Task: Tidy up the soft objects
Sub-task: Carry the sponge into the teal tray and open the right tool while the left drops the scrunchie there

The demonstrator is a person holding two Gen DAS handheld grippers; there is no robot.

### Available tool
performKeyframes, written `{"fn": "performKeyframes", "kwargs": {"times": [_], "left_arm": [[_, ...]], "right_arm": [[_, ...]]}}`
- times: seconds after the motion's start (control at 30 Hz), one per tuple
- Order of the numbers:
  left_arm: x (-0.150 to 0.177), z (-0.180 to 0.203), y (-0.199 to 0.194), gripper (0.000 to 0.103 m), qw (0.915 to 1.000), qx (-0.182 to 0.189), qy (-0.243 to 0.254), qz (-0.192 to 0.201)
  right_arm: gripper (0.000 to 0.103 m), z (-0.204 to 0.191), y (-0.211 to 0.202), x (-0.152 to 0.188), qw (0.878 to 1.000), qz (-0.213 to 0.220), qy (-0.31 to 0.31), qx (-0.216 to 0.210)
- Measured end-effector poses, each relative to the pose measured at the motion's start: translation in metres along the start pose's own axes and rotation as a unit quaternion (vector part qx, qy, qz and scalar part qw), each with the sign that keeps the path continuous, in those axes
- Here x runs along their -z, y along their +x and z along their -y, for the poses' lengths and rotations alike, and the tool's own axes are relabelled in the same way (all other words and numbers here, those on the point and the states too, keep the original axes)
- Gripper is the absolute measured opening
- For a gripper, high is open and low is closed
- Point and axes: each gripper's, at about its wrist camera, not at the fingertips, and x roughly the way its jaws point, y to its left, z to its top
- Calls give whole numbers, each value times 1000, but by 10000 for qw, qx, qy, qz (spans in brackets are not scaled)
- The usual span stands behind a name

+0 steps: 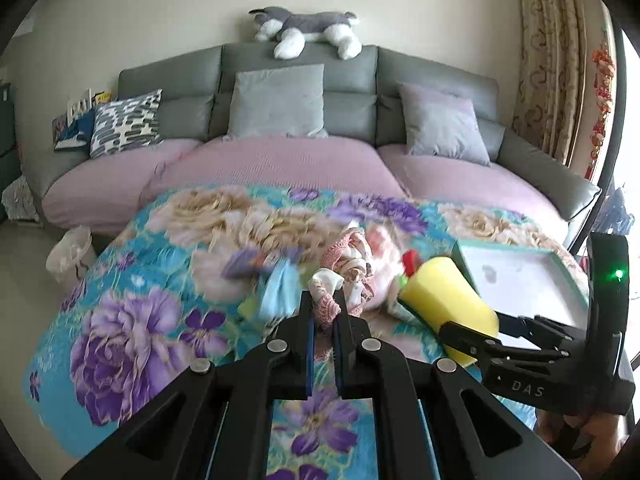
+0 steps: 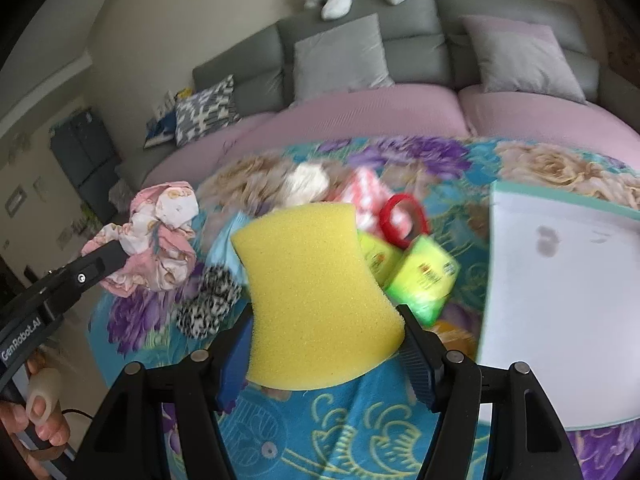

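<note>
My left gripper is shut on a pink and white patterned cloth and holds it up above the floral blanket; the cloth also shows in the right wrist view. My right gripper is shut on a yellow sponge, lifted over the blanket; the sponge also shows in the left wrist view. A white tray with a teal rim lies to the right. Loose soft items remain on the blanket: a black-and-white fuzzy piece, green packs, a red ring.
A grey sofa with pink seat covers and several cushions stands behind the blanket. A plush husky lies on its backrest. A white basket sits on the floor at left. A curtain hangs at right.
</note>
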Motion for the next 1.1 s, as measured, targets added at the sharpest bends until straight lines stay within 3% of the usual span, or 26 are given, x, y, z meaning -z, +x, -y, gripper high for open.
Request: {"fn": "performKeyframes", "kwargs": {"times": [0.23,0.53,0.7,0.87,1.0,1.1], "left_arm": [[-27,49,22,8,9985,517,-50,193],[-40,125,70,8,9950,997,103,-34],[-36,156,93,8,9939,1053,256,-207],[-36,181,112,8,9930,1041,465,-305],[-36,197,127,8,9920,1082,499,-421],[-35,210,137,8,9912,1127,506,-467]], "right_arm": [[69,43,-28,-19,9969,343,479,527],[69,124,-53,-35,9787,537,1230,1554],[69,166,-62,-33,9614,569,1595,2168],[69,200,-76,-28,9356,772,1917,2862],[69,222,-79,-25,9188,851,2091,3239],[69,233,-78,-23,9129,819,2106,3399]]}}
